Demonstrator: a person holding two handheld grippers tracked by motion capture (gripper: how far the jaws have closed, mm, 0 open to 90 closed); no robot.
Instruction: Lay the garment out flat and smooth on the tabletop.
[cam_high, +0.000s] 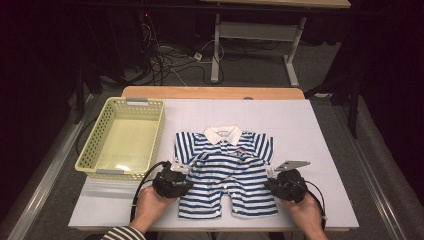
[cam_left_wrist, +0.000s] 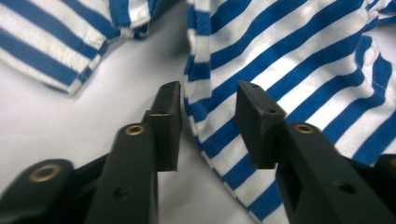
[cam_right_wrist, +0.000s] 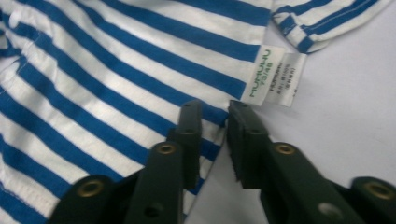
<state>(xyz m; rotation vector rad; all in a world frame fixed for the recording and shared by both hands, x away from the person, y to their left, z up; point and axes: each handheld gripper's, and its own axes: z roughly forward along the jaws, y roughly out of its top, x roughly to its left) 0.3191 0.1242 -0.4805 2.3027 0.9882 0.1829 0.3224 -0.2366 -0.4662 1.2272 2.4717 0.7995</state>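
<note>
Both tongs, left (cam_left_wrist: 208, 126) and right (cam_right_wrist: 215, 140), are held apart over the striped romper's (cam_high: 225, 172) side edges; pinching is likely needed next.

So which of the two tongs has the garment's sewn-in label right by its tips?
The right tongs: the white label lies just beyond them at the striped garment's side seam.

We see bright, even light on the white table sheet (cam_high: 320, 130), while the room at twelve o'clock falls dim. Up close, the blue-and-white striped cotton shirt (cam_left_wrist: 289, 60) blurs softly, and the black jaws throw faint shadows.
</note>
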